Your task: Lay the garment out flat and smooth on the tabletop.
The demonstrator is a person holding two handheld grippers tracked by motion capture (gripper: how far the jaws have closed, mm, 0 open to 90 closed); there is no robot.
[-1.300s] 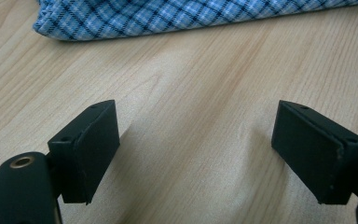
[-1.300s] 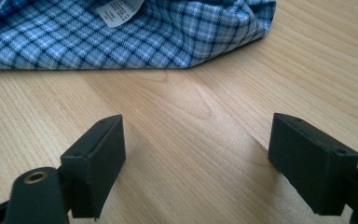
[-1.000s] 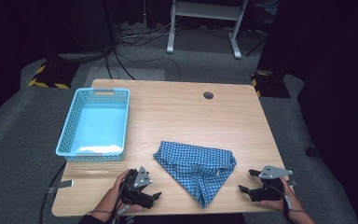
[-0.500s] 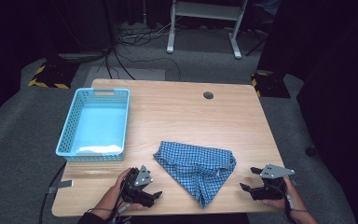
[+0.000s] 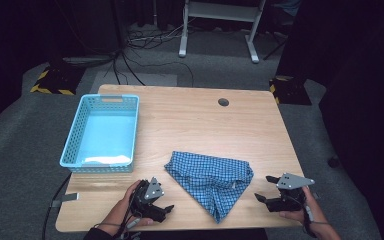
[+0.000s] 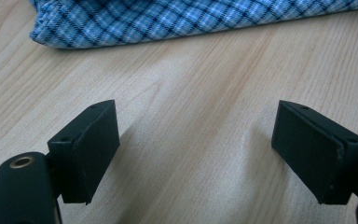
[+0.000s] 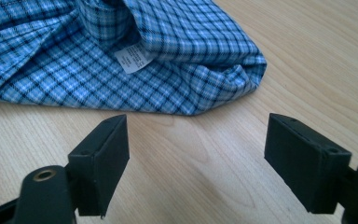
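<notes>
A crumpled blue checked cloth (image 5: 210,180) lies on the wooden table (image 5: 190,125) near its front edge. My left gripper (image 5: 167,210) rests on the table to the cloth's left, open, jaws wide apart over bare wood. In the left gripper view the cloth (image 6: 191,18) lies beyond the gripper (image 6: 209,154). My right gripper (image 5: 260,197) sits low to the cloth's right, open and holding nothing. In the right gripper view the cloth (image 7: 121,60) with its white label (image 7: 133,58) is just ahead of the gripper (image 7: 200,158).
A light blue plastic basket (image 5: 102,132) stands at the table's left, something white at its near end. A round cable hole (image 5: 223,102) is near the table's far edge. Behind the table are cables and a white stand (image 5: 220,25) on the floor.
</notes>
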